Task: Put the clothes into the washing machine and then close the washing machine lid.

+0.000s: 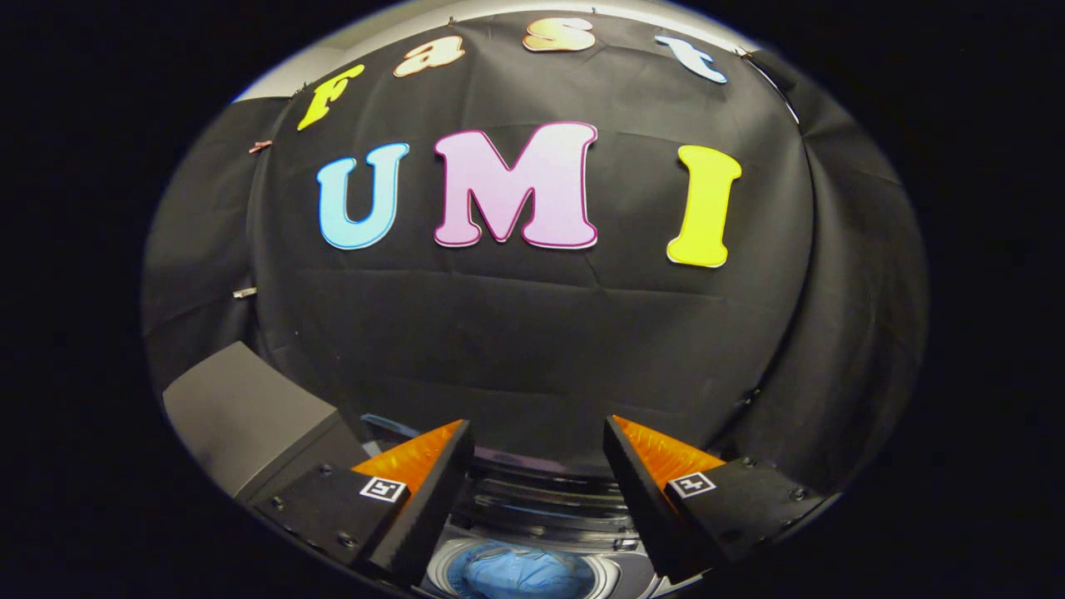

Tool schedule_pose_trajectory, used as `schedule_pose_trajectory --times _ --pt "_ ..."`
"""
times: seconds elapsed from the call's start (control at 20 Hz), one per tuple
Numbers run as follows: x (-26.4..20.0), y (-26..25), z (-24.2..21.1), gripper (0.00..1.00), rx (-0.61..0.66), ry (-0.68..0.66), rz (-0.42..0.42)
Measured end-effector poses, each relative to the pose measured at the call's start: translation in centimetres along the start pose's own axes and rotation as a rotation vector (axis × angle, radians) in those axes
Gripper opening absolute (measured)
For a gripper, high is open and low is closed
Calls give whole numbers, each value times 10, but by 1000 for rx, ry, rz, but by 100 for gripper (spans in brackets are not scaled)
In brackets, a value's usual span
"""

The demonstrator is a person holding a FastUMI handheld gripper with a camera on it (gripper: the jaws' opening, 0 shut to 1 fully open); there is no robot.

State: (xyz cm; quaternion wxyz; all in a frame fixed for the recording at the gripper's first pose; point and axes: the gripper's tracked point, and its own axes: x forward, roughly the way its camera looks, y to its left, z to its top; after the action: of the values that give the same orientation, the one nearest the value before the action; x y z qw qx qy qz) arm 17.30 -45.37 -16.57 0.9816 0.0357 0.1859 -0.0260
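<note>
My gripper point(539, 433) is open, its two fingers spread wide with nothing between them. Below and between the fingers I look down on the washing machine point(541, 512), whose round drum opening sits under the gap. A blue garment point(516, 574) lies inside the drum. The machine's dark ribbed lid point(545, 491) stands raised at the back of the opening, just beyond the fingertips. The gripper hovers above the machine and touches nothing.
A grey box-like block point(241, 408) stands to the left of the left finger, close to the machine. The black cloth wall point(532, 333) hangs right behind the machine and curves round on the right.
</note>
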Motion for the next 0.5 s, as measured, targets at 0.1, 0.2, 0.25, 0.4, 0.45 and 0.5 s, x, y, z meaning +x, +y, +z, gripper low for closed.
schedule_pose_trajectory --times 0.1,0.2,0.25,0.4,0.45,0.5 --pt "20 -9 -18 98 -2 75 -32" --pt "31 -15 -25 98 77 107 -26" --pt "30 -12 -31 98 115 143 -20" --pt "30 -11 -32 100 129 152 -17" --pt "30 -14 -30 100 130 144 -20" --pt "30 -13 -31 100 132 146 -19"
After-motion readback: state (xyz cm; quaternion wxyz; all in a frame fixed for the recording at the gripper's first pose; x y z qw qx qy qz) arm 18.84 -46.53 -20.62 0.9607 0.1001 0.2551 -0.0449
